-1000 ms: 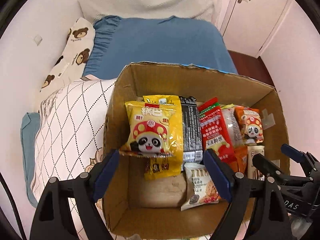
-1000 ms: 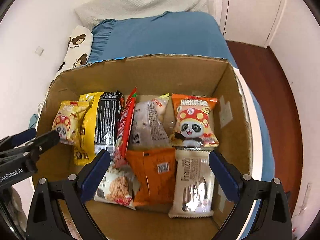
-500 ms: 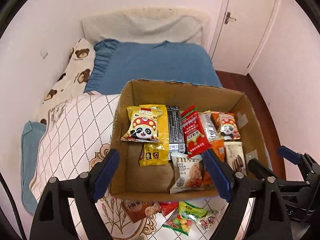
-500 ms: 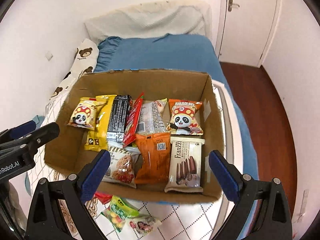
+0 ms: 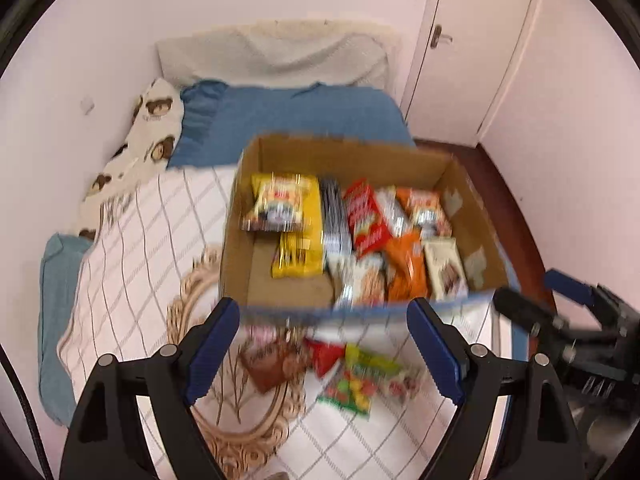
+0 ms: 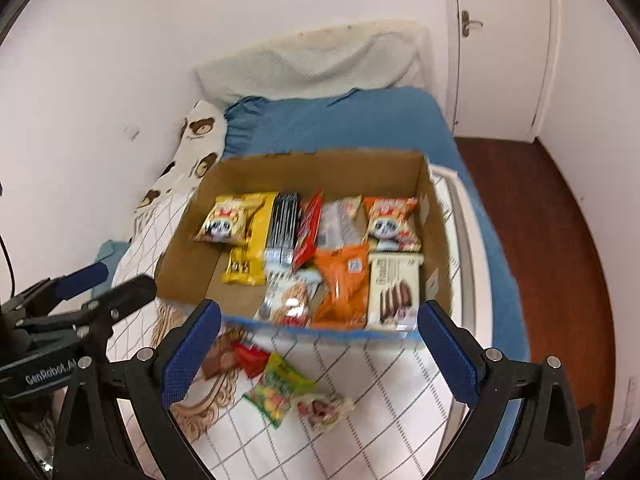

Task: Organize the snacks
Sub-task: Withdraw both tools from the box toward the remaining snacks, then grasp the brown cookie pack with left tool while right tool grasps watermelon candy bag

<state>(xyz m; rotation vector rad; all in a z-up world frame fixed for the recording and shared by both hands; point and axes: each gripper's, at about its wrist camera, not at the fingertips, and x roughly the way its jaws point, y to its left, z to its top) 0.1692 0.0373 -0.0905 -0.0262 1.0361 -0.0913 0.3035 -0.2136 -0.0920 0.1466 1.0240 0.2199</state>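
Cardboard box [image 6: 434, 240] sits on the bed, on a white quilt [image 6: 384, 400] with a dark diamond grid, and it is packed with snack packets lying in rows. Along the far row, from the left: a yellow panda packet [image 6: 226, 220] resting on a longer yellow packet [image 6: 250, 248], then a black packet [image 6: 284, 228], a red packet [image 6: 308, 226] standing on edge, a clear silvery packet [image 6: 340, 220], and an orange-and-white panda packet [image 6: 392, 220] against the right wall. The near row holds a biscuit packet [image 6: 292, 300], an orange packet [image 6: 344, 284] and a cream wafer packet [image 6: 394, 288] with brown wafers printed on it. The box's near left corner shows bare cardboard floor.

Outside the box, on the quilt just in front of its near wall, four packets are loose: a brown one [image 6: 218, 358], a red one [image 6: 252, 358], a green candy bag [image 6: 278, 390] with coloured sweets, and a small whitish packet [image 6: 324, 406] touching it.

Left gripper [image 5: 324, 354] hangs over those loose packets, its blue-padded jaws spread wide with nothing between them. Right gripper [image 6: 320, 354] looks the same from its own camera: jaws apart, empty, above the quilt in front of the box. Both views are motion-blurred. Behind the box lie a blue sheet [image 6: 340, 124], a bear-print pillow [image 6: 198, 140] against the wall, and a white door [image 6: 500, 48] in the corner.
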